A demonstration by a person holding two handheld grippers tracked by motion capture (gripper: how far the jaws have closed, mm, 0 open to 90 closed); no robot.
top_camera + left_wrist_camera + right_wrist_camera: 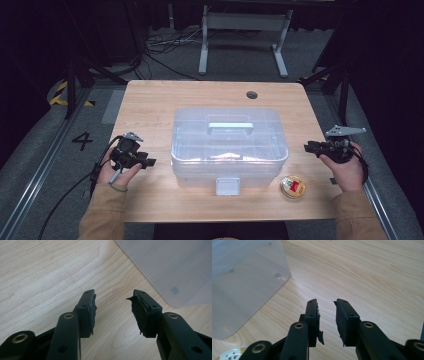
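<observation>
A clear plastic storage box (pixel 200 145) with a grey handle (pixel 230 126) and a front latch (pixel 227 186) stands shut in the middle of the wooden table (pixel 150 105). My left gripper (pixel 150 162) hovers at the box's left and points toward it. In the left gripper view this gripper (pixel 113 293) is open over bare wood, with the box corner (pixel 170 265) at the upper right. My right gripper (pixel 307 147) is at the box's right side. Its own view shows it (pixel 325 302) with a narrower gap, open and holding nothing, and the box (pixel 242 285) to the left.
A small round yellow object with a red label (pixel 292 187) lies on the table by the box's front right corner; its edge (pixel 230 353) peeks in beside the right gripper's jaw. A cable hole (pixel 252 94) sits near the table's far edge. Cables and a stand are on the floor beyond.
</observation>
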